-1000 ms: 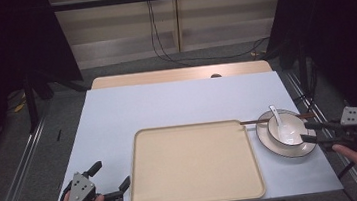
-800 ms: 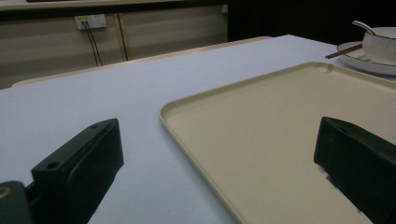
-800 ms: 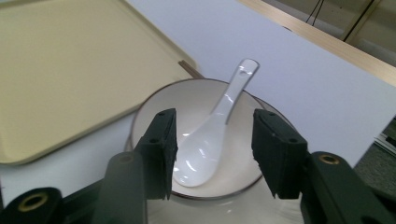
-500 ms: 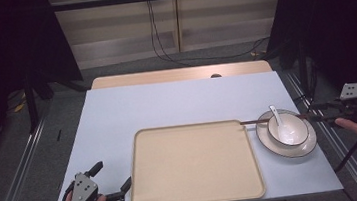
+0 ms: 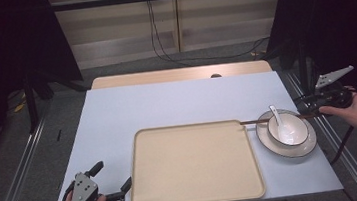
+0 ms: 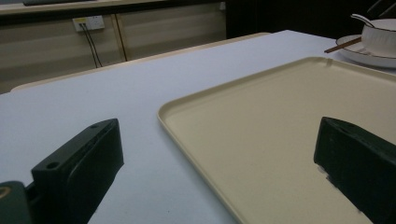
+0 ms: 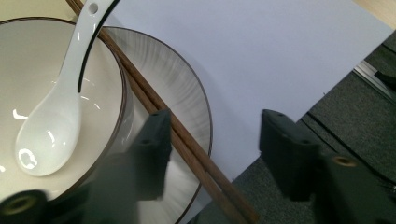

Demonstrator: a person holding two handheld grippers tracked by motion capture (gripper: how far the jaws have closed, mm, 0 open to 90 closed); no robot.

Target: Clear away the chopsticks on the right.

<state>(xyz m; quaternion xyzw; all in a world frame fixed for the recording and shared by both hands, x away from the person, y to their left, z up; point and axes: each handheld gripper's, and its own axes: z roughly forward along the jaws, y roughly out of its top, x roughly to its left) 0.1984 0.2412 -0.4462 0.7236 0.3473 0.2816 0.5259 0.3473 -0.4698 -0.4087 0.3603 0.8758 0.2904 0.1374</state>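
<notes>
A white bowl with a white spoon in it stands on a grey-rimmed plate at the table's right. A pair of brown chopsticks lies across the plate's far rim. My right gripper hovers at the plate's right edge, by the chopsticks' outer ends. In the right gripper view its jaws are open and have just been opening; the chopsticks run under the left jaw's inner edge, with no pad pressing on them. My left gripper rests open at the front left, beside the tray.
A large beige tray lies bare at the table's front centre; in the left gripper view its rim runs between the wide jaws. The table's right edge is close behind the plate, with dark floor and a rail beyond.
My right gripper has moved from the plate's near right side toward its far right side, over the chopsticks' ends. The left gripper has stayed put.
</notes>
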